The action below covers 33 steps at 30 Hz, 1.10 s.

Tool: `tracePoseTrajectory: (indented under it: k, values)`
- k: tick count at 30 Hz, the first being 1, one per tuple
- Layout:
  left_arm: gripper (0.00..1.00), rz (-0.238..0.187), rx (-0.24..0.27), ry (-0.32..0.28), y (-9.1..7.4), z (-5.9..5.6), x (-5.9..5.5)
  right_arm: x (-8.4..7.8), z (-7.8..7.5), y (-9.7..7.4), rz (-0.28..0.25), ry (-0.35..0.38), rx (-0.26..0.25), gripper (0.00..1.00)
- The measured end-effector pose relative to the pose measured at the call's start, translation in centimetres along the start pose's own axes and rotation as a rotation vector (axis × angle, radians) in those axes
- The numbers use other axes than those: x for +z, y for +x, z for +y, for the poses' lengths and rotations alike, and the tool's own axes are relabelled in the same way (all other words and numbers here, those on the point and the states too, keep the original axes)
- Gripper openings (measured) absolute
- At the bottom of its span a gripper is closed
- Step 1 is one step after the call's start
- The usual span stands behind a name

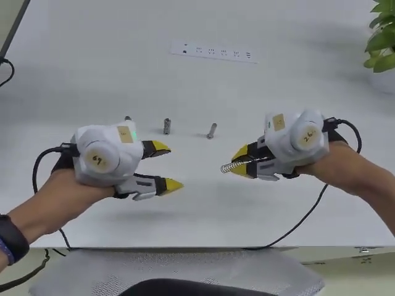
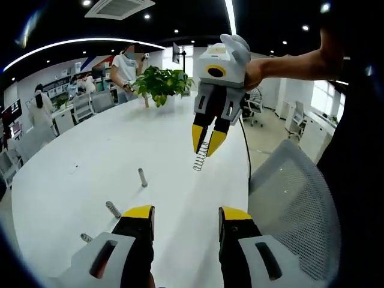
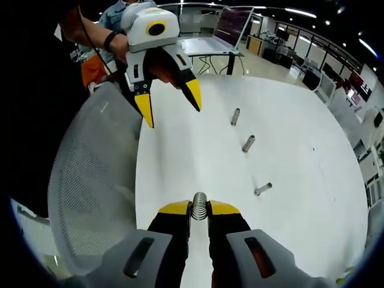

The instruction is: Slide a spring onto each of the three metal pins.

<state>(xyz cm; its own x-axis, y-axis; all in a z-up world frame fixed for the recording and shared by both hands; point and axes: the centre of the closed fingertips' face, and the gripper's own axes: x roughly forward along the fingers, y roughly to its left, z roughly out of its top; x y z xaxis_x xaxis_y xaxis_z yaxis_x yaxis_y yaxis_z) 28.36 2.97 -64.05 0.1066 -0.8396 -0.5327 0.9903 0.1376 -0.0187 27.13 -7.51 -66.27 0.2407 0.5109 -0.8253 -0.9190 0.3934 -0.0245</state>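
Three short metal pins sit in a row on the white table (image 1: 290, 86): a left pin (image 1: 128, 118) just behind my left gripper, a middle pin (image 1: 166, 126) that looks ribbed as if a spring sits around it, and a right pin (image 1: 211, 131). My right gripper (image 1: 238, 161) hovers in front of the right pin, shut on a small steel spring (image 1: 229, 166) that sticks out past its tips (image 3: 199, 205). My left gripper (image 1: 166, 165) is open and holds nothing, and it points toward the right gripper (image 2: 205, 139).
A white power strip (image 1: 213, 52) lies at the back of the table. A green plant (image 1: 382, 37) stands at the far right. A grey mesh chair back (image 1: 185, 274) is below the table's front edge. Black cables trail from both grippers.
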Motion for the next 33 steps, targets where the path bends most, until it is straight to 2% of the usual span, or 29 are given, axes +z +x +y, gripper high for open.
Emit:
tracePoseTrajectory:
  k: [8,17,29,33]
  values:
    - [0.41,-0.002,0.048,-0.042,-1.3,0.9,-0.7,-0.7,-1.4,0.1,0.017,0.025,-0.014,0.09]
    - [0.47,0.003,0.112,-0.098,-3.4,2.3,-2.0,-1.5,-3.6,0.4,0.040,0.053,-0.035,0.09]
    - [0.55,0.004,0.182,-0.157,-5.8,3.3,-3.3,-1.9,-6.1,0.5,0.059,0.098,-0.065,0.09]
    - [0.59,0.011,0.203,-0.173,-6.6,3.5,-4.0,-1.9,-6.9,0.6,0.067,0.108,-0.071,0.09]
